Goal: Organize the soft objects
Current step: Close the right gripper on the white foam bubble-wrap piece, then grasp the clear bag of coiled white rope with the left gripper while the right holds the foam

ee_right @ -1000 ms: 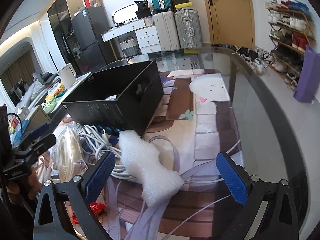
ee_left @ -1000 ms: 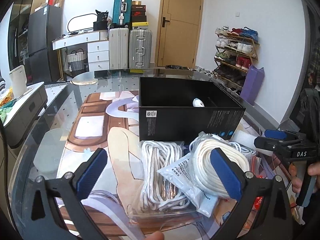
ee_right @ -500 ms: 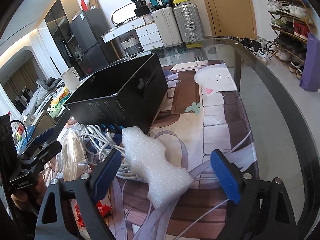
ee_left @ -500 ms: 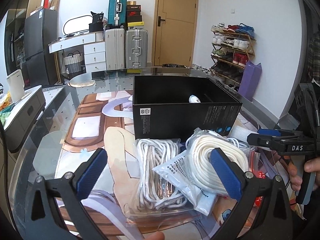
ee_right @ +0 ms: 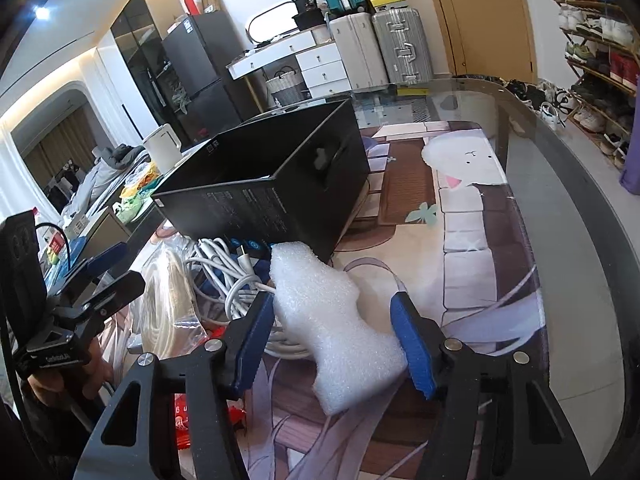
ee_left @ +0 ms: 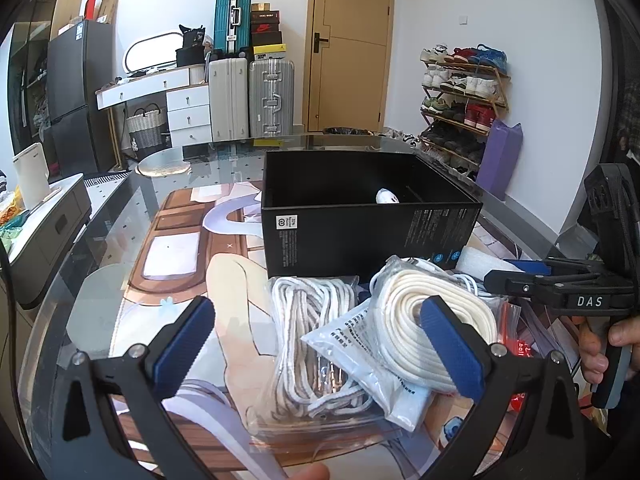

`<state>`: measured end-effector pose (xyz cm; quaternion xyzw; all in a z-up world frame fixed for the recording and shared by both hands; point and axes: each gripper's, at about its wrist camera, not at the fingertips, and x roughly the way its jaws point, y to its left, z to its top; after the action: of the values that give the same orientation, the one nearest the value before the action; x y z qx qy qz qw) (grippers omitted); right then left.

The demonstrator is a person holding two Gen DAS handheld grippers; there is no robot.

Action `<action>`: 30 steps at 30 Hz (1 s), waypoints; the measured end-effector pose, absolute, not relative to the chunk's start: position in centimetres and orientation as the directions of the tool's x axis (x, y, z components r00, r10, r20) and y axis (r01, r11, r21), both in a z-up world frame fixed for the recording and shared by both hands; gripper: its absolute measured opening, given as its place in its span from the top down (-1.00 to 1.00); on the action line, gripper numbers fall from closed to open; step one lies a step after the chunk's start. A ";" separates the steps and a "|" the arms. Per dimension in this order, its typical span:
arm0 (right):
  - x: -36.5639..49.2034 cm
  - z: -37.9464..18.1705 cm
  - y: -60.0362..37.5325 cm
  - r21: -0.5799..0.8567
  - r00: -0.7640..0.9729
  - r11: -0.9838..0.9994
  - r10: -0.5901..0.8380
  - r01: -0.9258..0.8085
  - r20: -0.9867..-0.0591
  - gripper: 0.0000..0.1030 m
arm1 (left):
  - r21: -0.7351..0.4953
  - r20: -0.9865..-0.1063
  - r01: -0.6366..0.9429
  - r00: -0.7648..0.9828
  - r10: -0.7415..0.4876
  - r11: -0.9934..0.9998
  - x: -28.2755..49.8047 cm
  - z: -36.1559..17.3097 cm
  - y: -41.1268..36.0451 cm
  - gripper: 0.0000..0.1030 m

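Observation:
A white foam piece (ee_right: 332,316) lies on the table in front of the black open box (ee_right: 272,192). My right gripper (ee_right: 334,338) straddles the foam, its jaws narrowed around it with the right pad touching and a small gap at the left pad. My left gripper (ee_left: 316,344) is open above bagged rope: a thin white cord bundle (ee_left: 316,340) and a thick cream rope coil (ee_left: 424,320). The box (ee_left: 360,216) stands just behind them, with a small white object (ee_left: 386,197) inside. The right gripper also shows in the left wrist view (ee_left: 560,292).
A white cable bundle (ee_right: 236,280) and red packets (ee_right: 188,420) lie left of the foam. The glass table (ee_right: 560,208) carries a printed mat (ee_right: 468,216). Suitcases (ee_left: 252,96), a door and a shoe rack (ee_left: 464,92) stand behind.
My right gripper has moved forward over the foam piece and its jaws have closed in around it. My left gripper stays open over the rope bags, with little movement.

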<state>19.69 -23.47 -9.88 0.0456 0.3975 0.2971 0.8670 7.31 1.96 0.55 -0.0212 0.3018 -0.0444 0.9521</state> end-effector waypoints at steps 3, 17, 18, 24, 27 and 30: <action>19.5 -9.7 -23.4 0.323 0.508 0.807 0.569 -0.494 -0.647 -0.12 | -0.062 -0.577 0.071 0.811 -0.094 0.996 7.3 0.5 1.9 -1.00; 18.1 -6.9 -24.3 0.311 0.581 0.781 0.615 -0.541 -0.534 -0.05 | -0.072 -0.585 0.115 0.799 -0.135 0.991 6.6 1.5 0.8 -1.00; 18.1 -6.8 -24.4 0.314 0.582 0.781 0.616 -0.540 -0.531 -0.05 | -0.093 -0.588 0.133 0.792 -0.163 0.987 6.5 1.6 0.5 -1.00; 17.6 -6.5 -24.5 0.314 0.583 0.776 0.623 -0.547 -0.522 -0.05 | -0.014 -0.629 0.254 0.749 -0.206 0.967 6.5 1.5 -2.5 -1.00; 17.5 -6.4 -24.5 0.313 0.582 0.774 0.625 -0.551 -0.520 -0.05 | 0.033 -0.640 0.291 0.741 -0.203 0.956 6.4 1.2 -3.7 -1.00; 17.4 -6.4 -24.6 0.314 0.581 0.773 0.626 -0.551 -0.520 -0.05 | 0.055 -0.656 0.318 0.726 -0.206 0.947 6.9 0.9 -4.4 -1.00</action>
<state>17.43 -24.56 -6.41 0.0592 0.3155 0.3315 0.8872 6.85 -4.43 0.93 0.0817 0.3418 -0.1414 0.9255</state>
